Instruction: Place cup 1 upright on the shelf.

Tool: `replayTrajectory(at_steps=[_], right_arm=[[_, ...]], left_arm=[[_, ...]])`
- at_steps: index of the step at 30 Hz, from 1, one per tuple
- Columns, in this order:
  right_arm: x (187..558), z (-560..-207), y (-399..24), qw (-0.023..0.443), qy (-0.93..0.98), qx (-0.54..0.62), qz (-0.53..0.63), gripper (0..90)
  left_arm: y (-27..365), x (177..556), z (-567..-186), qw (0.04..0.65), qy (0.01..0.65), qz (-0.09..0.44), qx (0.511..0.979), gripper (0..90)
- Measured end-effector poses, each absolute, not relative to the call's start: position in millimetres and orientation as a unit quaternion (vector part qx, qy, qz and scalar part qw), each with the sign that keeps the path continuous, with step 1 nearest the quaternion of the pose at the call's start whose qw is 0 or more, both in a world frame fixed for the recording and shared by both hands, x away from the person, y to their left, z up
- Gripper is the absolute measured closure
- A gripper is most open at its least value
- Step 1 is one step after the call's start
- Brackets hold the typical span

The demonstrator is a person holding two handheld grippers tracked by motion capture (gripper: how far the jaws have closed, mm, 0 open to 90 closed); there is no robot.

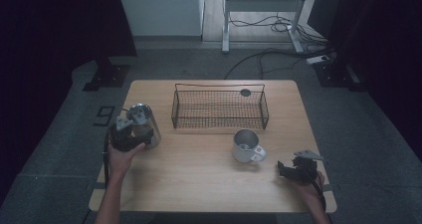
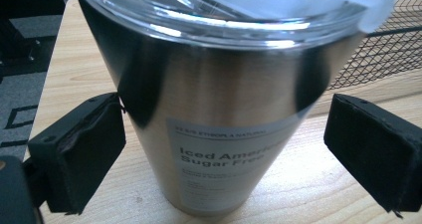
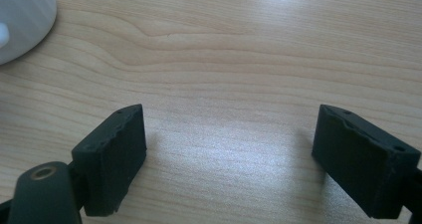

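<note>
the wooden table [image 1: 209,179] takes the middle of the high view. a black wire basket [image 1: 219,107] stands at the upper middle of the table, and a small dark round thing [image 1: 245,92] is at its far right corner. a steel tumbler [image 1: 144,123] with a clear lid stands upright at the left edge of the table. a metal mug [image 1: 246,146] with a handle stands right of the centre, below the basket. the left gripper [image 1: 130,140] is at the tumbler; in the left gripper view its jaws stand apart on both sides of the tumbler [image 2: 219,109], near its wall but not pressing it. the right gripper [image 1: 293,168] is at the lower right of the table, well apart from the mug, jaws wide apart over bare wood.
</note>
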State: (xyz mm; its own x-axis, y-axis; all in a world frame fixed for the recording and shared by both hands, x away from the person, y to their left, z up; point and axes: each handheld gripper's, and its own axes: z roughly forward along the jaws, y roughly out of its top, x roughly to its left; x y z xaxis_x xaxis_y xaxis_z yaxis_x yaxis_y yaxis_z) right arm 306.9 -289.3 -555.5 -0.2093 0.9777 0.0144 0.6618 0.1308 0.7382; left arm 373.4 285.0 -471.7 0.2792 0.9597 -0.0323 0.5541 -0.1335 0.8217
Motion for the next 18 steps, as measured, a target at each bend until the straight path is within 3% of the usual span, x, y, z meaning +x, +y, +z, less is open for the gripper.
replayTrajectory(at_steps=[18], right_arm=[[307,-556,-289,0.249,0.71,0.577,0.318,13.4]], left_arm=[[283,392,-476,0.389,0.54,0.27,0.696,2.3]])
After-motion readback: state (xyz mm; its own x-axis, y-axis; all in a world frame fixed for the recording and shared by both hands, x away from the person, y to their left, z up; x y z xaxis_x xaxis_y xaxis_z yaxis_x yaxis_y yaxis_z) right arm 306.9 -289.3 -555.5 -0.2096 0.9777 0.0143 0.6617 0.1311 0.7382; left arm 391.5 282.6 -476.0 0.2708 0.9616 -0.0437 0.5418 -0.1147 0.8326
